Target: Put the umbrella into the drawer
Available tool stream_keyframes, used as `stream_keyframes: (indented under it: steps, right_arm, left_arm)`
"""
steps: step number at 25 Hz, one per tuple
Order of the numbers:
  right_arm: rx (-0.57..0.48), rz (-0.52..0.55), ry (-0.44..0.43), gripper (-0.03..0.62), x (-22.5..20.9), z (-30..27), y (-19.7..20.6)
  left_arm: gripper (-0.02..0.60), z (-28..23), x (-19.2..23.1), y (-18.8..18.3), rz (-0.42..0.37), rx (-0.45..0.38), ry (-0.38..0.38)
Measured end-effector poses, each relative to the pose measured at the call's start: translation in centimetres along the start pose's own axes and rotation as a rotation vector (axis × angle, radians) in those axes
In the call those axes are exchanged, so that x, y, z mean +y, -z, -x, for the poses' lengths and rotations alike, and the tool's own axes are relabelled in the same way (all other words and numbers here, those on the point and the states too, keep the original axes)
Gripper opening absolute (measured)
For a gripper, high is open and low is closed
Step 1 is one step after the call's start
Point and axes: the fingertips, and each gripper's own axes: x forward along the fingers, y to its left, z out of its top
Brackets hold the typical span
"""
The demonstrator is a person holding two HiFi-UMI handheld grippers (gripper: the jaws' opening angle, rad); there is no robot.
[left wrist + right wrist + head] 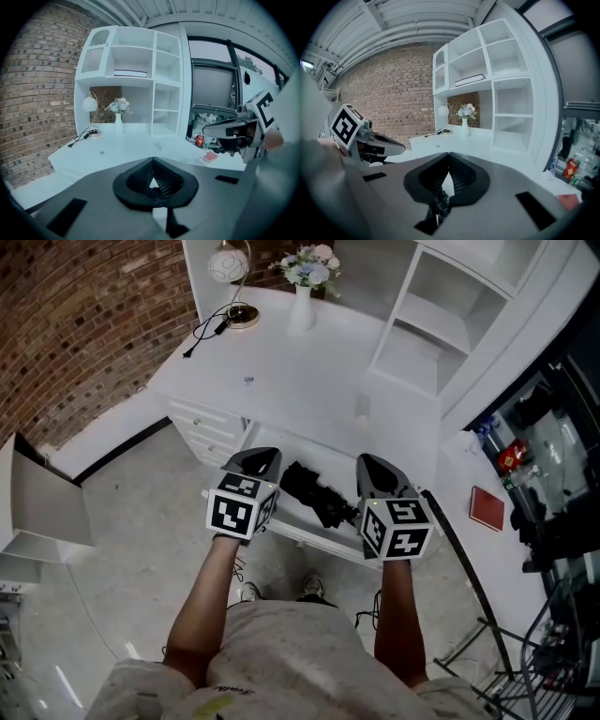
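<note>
Black and folded, the umbrella (317, 493) is seen lying in the open drawer (319, 451) of the desk (309, 371). An end riding high could be caught on the desk edge if the drawer is pushed shut. In the head view its long axis runs from 10 to 4 o'clock, the latter end just beside the right tongs (373, 465). These and the left tongs (258, 460) are clenched on nothing.
</note>
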Motion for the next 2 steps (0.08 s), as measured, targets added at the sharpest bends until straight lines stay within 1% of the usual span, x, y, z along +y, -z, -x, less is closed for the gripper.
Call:
stream_keyframes:
  steps: [2]
  right_arm:
    - [0.0,0.0,-0.001,0.005,0.0,0.01,0.17]
  left_arm:
    - [-0.003,-0.08,-0.15,0.22,-0.001,0.002,0.002]
